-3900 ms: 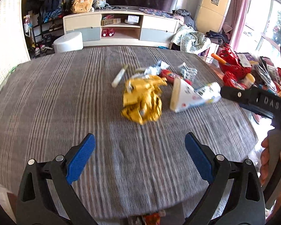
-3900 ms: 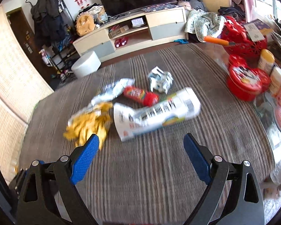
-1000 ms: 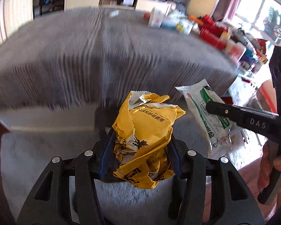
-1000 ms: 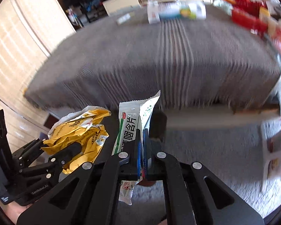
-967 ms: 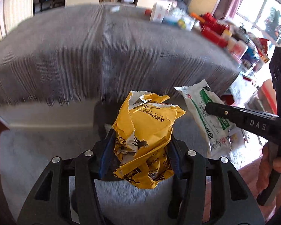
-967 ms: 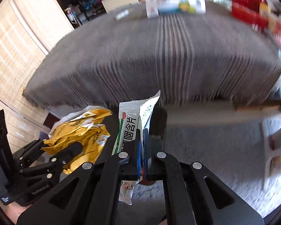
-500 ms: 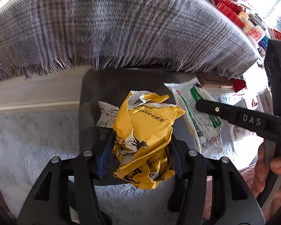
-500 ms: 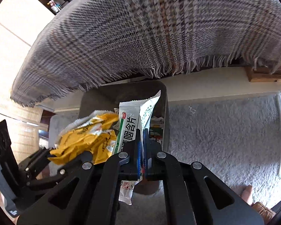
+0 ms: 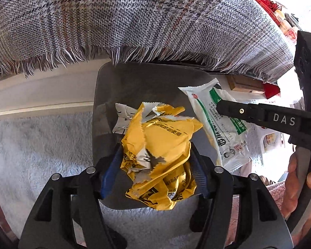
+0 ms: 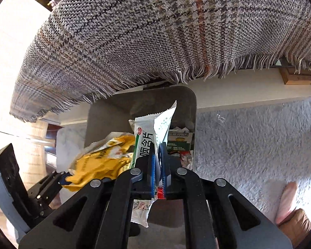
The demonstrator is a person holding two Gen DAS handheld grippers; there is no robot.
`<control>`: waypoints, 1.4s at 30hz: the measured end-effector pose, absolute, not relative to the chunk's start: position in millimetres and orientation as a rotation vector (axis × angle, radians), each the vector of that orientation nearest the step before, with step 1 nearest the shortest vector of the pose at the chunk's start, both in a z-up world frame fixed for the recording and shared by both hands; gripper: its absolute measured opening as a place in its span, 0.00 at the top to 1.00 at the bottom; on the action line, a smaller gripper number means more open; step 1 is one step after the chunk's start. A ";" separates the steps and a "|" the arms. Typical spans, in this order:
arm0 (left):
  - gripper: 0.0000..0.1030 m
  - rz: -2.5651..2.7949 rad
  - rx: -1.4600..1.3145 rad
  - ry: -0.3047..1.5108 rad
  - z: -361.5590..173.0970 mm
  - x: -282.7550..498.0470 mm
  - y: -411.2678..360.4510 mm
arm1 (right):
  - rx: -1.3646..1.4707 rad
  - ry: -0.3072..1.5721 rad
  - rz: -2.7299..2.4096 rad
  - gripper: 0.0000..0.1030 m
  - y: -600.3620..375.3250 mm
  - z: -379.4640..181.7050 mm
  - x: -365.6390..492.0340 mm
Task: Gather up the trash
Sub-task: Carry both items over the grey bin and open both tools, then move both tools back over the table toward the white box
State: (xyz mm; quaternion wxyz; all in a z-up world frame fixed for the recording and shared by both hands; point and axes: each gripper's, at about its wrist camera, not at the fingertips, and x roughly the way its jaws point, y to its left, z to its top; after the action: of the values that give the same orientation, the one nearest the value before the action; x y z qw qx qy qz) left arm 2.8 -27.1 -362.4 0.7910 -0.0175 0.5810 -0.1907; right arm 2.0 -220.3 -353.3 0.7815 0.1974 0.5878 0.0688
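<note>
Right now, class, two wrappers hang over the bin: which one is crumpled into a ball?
The yellow wrapper in the left gripper, whose jaws are opening. The white and green wrapper in the right gripper is flat and long.

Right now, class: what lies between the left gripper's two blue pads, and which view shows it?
The crumpled yellow wrapper lies between the left gripper pads as its jaws open, above the grey bin. The left wrist view shows it.

Both wrist cameras look steeply down along their fingers, close above the dark grey rectangular plastic bin (image 9: 134, 78) (image 10: 118, 112), which both views share.
</note>
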 end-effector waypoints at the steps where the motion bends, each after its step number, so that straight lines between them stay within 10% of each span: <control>1: 0.42 -0.414 -0.039 1.247 -362.0 4.6 -30.5 | 0.422 1.267 0.147 0.91 -221.8 -352.4 2.1; 3: 0.37 -0.422 -0.041 1.232 -357.3 3.4 -30.2 | 0.397 1.257 0.138 0.89 -220.6 -350.0 1.5; 5: 0.34 -0.424 -0.035 1.211 -351.3 1.4 -30.5 | 0.390 1.239 0.138 0.56 -218.7 -345.2 1.9; 9: 0.27 -0.411 -0.008 1.185 -342.0 -1.9 -25.2 | 0.373 1.188 0.126 0.46 -224.6 -334.3 0.9; 14: 0.10 -0.395 -0.010 1.153 -328.1 -7.9 -12.6 | 0.334 1.125 0.086 0.07 -233.0 -320.2 -5.3; 42: 0.08 -0.507 0.027 0.888 -166.7 104.2 -72.8 | 0.393 0.879 -0.043 0.03 -349.6 -173.1 75.2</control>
State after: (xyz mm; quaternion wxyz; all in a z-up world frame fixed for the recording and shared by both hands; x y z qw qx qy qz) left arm 104.2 -72.8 -166.7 0.8721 0.0131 0.4250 -0.2424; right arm 75.2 -349.6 -173.1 0.8861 0.1892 0.4227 -0.0205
